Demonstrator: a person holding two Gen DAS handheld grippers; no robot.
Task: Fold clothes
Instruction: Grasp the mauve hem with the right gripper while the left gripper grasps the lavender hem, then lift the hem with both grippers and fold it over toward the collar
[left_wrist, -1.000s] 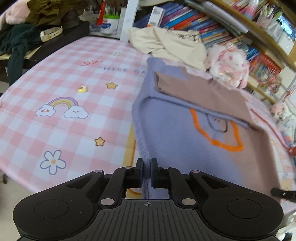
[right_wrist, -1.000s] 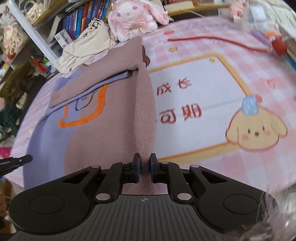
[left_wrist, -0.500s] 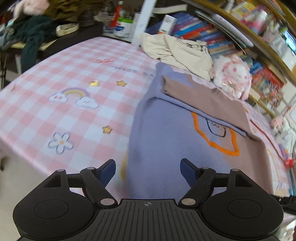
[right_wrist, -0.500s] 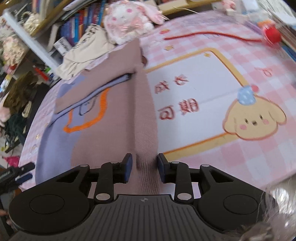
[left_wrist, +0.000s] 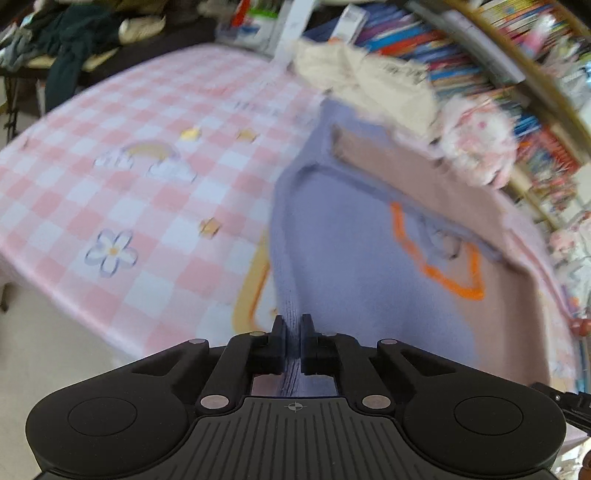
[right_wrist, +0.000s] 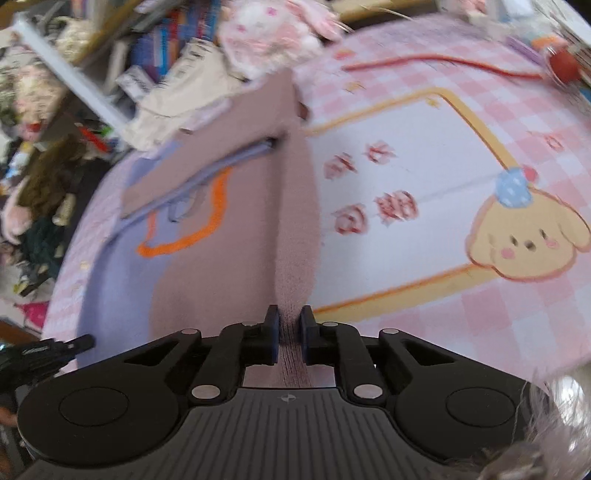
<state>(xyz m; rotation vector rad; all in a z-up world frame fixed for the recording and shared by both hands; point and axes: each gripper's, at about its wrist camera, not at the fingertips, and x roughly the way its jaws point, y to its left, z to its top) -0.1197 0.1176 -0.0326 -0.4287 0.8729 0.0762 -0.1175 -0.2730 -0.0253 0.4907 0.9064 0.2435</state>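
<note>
Left tool (left_wrist: 293, 325) just clamped on sweater (left_wrist: 354, 258) hem; right tool (right_wrist: 289, 317) likewise on brown edge.

Motion blur left nothing legible: red characters on the desk cover (right_wrist: 373, 192) at twelve o'clock and the book spines (left_wrist: 461, 70) stayed unreadable.
</note>
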